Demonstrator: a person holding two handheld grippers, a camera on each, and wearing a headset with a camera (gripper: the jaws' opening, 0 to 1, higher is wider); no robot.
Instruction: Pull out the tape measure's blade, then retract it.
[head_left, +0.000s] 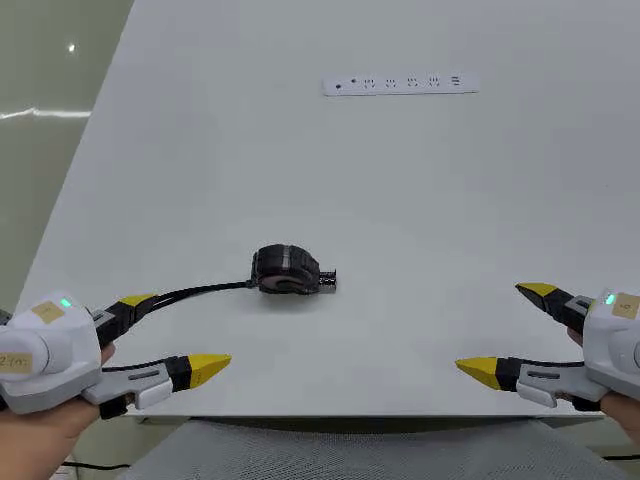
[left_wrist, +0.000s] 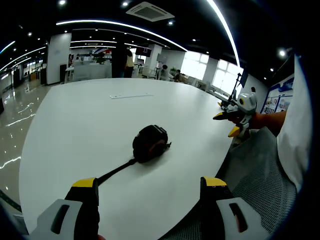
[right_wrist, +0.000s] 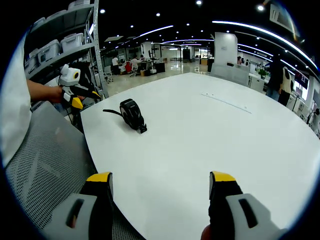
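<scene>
Tape measure (head_left: 288, 271): black, mid-tabletop (head_left: 300, 150), blade housed, strap (head_left: 195, 292) trailing toward left gripper (head_left: 186, 331). Left gripper and right gripper (head_left: 490, 328): fingers (head_left: 205, 367) wide, empty, well apart from it. Step, judged: approach, pull not begun. Next likely: one gripper steadies it, other pinches blade tip (head_left: 329, 281).

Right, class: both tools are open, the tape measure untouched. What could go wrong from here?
The tape measure lies loose on the white table; pulled at the blade tip alone, the case would likely slide rather than pay out. Its black strap trails toward the left tool and could snag on it. The blade tip is small, so the right tool may slip off.
</scene>
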